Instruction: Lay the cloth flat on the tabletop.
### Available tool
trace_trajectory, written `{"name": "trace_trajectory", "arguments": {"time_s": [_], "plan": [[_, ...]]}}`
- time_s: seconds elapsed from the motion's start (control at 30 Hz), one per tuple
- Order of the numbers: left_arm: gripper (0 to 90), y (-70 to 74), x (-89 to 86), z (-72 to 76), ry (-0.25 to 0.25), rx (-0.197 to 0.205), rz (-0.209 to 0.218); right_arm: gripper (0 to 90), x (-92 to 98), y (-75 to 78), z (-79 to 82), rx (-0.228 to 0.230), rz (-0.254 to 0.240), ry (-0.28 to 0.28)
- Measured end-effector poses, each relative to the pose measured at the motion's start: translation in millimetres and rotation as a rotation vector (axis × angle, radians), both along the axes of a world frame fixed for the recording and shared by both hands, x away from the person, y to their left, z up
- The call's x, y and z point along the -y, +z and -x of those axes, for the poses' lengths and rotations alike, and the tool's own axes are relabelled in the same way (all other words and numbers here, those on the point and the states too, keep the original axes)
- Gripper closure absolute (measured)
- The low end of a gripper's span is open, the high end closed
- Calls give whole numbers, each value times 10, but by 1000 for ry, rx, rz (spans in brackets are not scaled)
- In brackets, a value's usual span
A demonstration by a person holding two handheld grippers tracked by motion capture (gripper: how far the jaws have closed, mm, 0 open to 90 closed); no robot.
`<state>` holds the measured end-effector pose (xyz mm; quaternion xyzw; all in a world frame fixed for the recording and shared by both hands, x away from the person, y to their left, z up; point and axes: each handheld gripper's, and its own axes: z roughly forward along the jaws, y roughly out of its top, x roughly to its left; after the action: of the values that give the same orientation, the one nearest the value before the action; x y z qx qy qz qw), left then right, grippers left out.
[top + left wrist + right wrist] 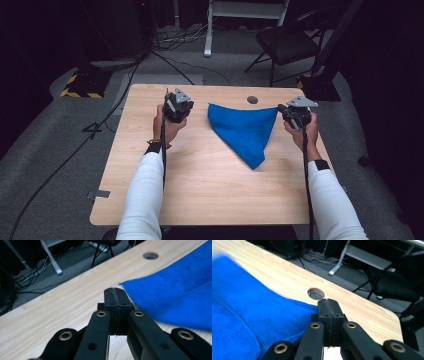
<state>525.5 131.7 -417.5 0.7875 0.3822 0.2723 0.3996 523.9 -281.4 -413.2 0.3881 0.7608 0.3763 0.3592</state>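
Note:
A blue cloth [245, 132] lies folded into a triangle in the middle of the wooden table [200, 190], its point toward the near edge. My left gripper [180, 107] hovers just left of the cloth's far left corner [175, 292]; its jaws [115, 291] are pressed together with nothing between them. My right gripper [291, 114] is at the cloth's far right corner [249, 307], also shut [328, 302] and empty. That corner runs up beside and behind its tips; I cannot tell if they touch.
A round cable hole [252, 100] sits in the table near the far edge, beyond the cloth. On the floor behind the table are a black chair [287, 42], loose cables [175, 37] and a yellow-and-black striped base [80, 85].

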Motion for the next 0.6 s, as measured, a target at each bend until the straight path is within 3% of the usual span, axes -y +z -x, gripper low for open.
{"name": "trace_trajectory", "arguments": {"time_s": [0.1,0.17,0.3,0.4,0.47,0.53,0.6], "plan": [[874,-81,83,-23,-18,-25,-7,880,-24,-72,-58,-16,25,-37],[832,-136,168,-23,-38,-38,-26,775,-45,-132,-94,-37,34,-67],[624,-217,353,-4,-59,-71,-32,630,-72,-223,-128,-96,42,-91],[475,-262,483,34,-82,-74,-25,584,-60,-237,-96,-119,9,-47],[443,-288,572,59,-110,-90,-26,581,-63,-259,-60,-122,14,-23],[419,-320,663,88,-141,-108,-4,578,-75,-335,-5,-161,29,23],[419,-360,775,120,-177,-124,-17,580,-80,-361,22,-169,29,41]]}}
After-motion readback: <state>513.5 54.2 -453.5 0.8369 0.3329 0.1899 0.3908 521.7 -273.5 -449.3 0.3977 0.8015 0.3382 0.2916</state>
